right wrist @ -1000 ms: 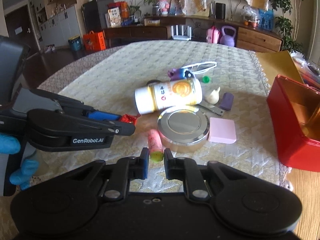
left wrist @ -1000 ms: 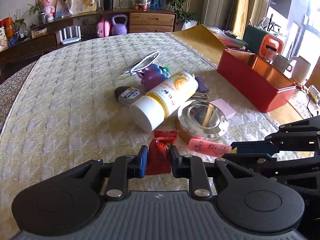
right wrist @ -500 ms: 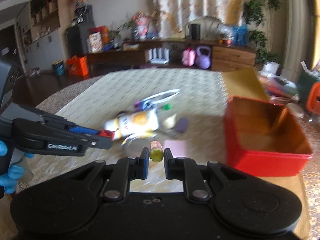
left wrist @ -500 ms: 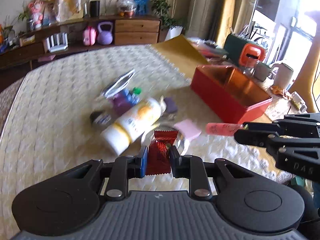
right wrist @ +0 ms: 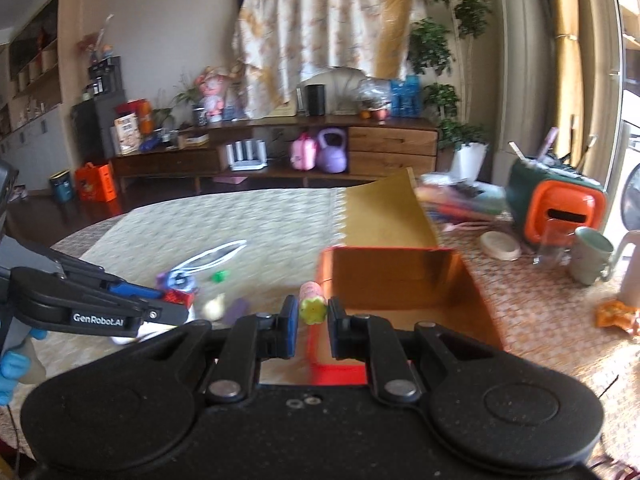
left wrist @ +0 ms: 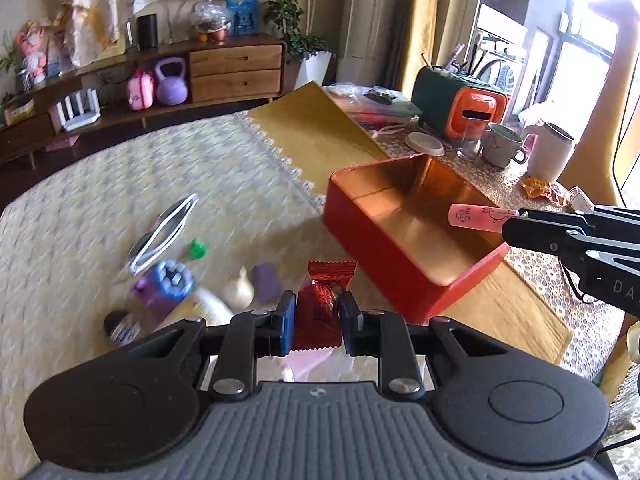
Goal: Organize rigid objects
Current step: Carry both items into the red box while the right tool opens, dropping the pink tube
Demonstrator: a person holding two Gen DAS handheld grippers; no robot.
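Two grippers (left wrist: 317, 314) (right wrist: 313, 317), one red box (left wrist: 384, 248), two mugs (left wrist: 502, 146) (left wrist: 548, 152).

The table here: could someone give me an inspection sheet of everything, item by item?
Surface: cream quilted tablecloth on the table.
Job's things: red wrapped candy and pink tube, both held; open red box, nothing seen inside.
Clutter: purple toy, green piece, mugs.
Grippers: left gripper jaws clamp the candy; right gripper jaws clamp the tube by the box.
Cables: dark cable at the window side.
Surroundings: wooden sideboard, purple kettlebell.
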